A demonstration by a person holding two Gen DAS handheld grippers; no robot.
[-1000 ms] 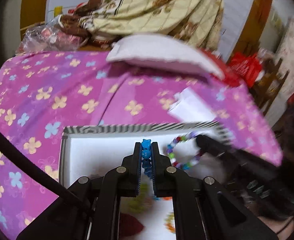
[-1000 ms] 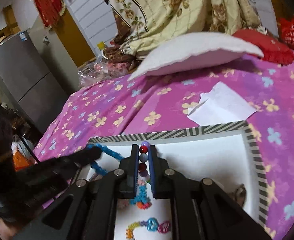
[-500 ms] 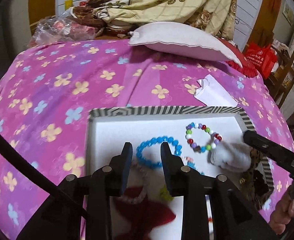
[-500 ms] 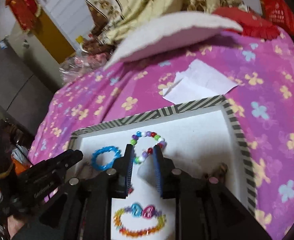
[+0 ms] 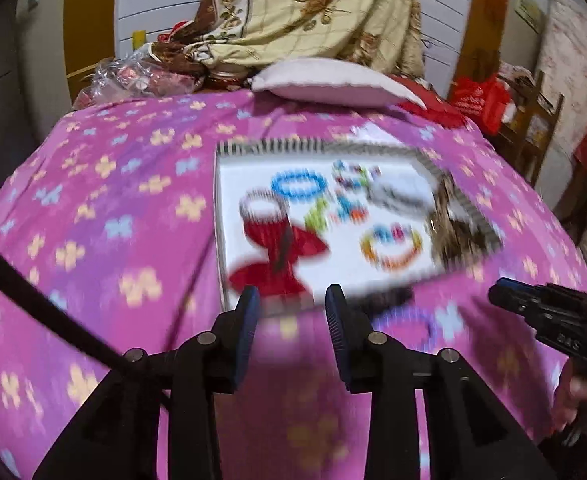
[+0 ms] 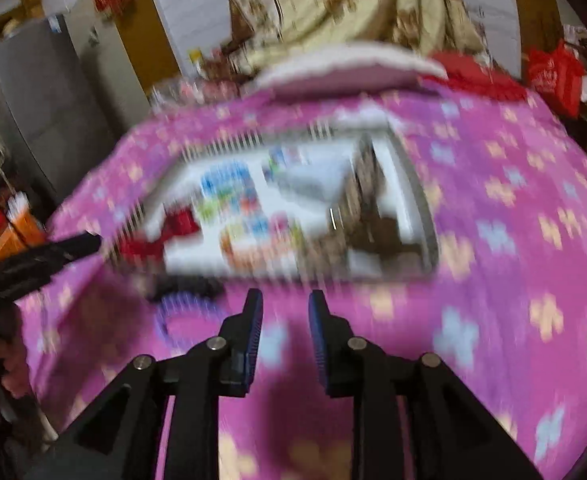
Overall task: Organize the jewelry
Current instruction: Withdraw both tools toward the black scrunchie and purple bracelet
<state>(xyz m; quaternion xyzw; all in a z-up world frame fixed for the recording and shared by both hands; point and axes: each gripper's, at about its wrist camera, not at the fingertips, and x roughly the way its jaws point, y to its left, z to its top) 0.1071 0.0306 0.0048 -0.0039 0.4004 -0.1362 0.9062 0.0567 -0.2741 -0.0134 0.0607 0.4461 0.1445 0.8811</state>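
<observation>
Left gripper [image 5: 291,304]: jaws opening, nothing between them, over the bedspread [image 5: 105,216] just short of the tray [image 5: 229,176]. Right gripper [image 6: 285,307]: jaws opening, likewise empty.

Left view only: tray contents legible. A blue bracelet [image 5: 298,185], a multicolour bracelet [image 5: 391,246], a red bow [image 5: 279,252], a brown heap at the right end. A purple ring [image 5: 407,326], possibly a bracelet, lies on the bedspread outside the tray.

Right view only: a grey cabinet [image 6: 49,92]; the tray is smeared by blur.

We are in a home bedroom: a bed [image 5: 93,208] under a pink flowered sheet, a pillow [image 5: 333,84], a draped quilt [image 5: 317,8] behind.
</observation>
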